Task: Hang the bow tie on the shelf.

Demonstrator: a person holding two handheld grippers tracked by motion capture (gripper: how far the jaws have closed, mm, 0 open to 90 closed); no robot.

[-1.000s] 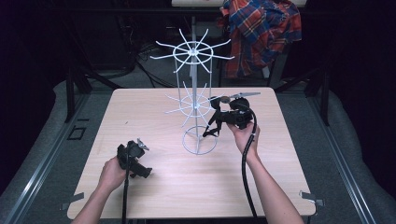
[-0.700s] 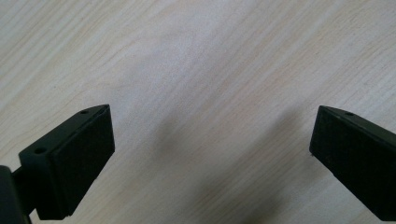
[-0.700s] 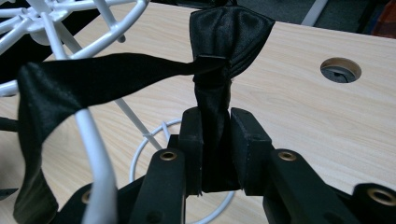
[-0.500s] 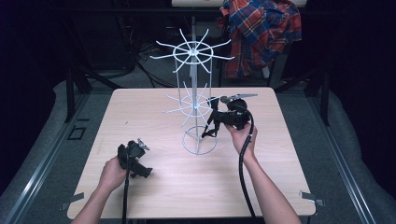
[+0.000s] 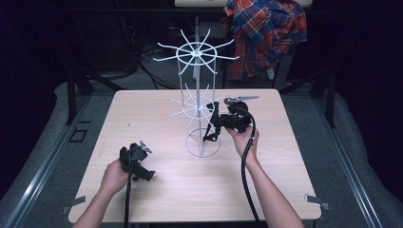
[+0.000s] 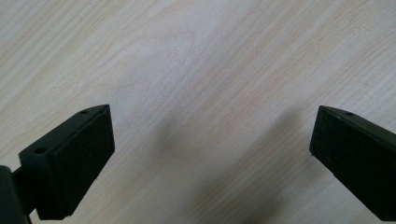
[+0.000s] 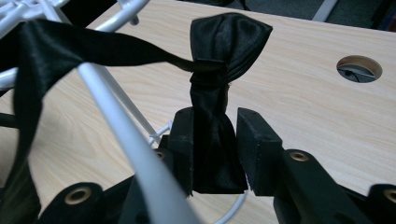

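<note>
A white wire rack (image 5: pixel 199 102) stands a little above the middle of the high view, on the pale wooden table (image 5: pixel 142 114). Just right of its lower ring of spokes, the right gripper (image 5: pixel 213 124) is held up against the rack by the person's right hand (image 5: pixel 243 138). In the right gripper view a black bow tie (image 7: pixel 215 88) sits upright between the jaws at centre frame, its strap (image 7: pixel 98 51) running off to the upper left over a white rack spoke (image 7: pixel 116 135). Those jaws have just been opening; a thin gap shows on the right side of the bow tie, so the grip looks loosened. At lower left of the high view the left gripper (image 5: pixel 142 159) rests low over the table in the left hand (image 5: pixel 114 176), its jaws spread wide with nothing between them.
</note>
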